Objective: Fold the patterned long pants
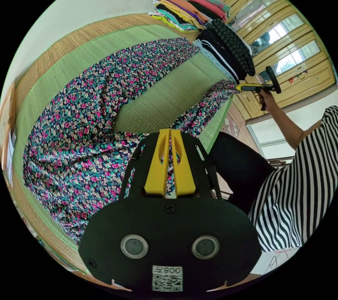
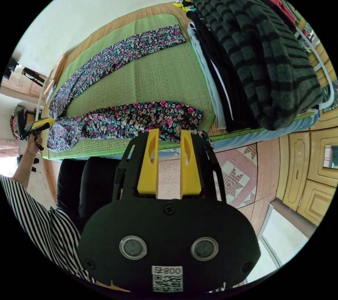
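Floral-patterned long pants lie spread on a green woven mat; in the left gripper view the left gripper's yellow jaws sit nearly together on the waist fabric. In the right gripper view the right gripper stands apart at one leg's hem, whose edge its body hides.

The left gripper view sits close at the waist end of the patterned pants, facing along the green mat toward the stacked clothes. The right gripper view looks back from the hem end, near that stack. Both share mat and pants.
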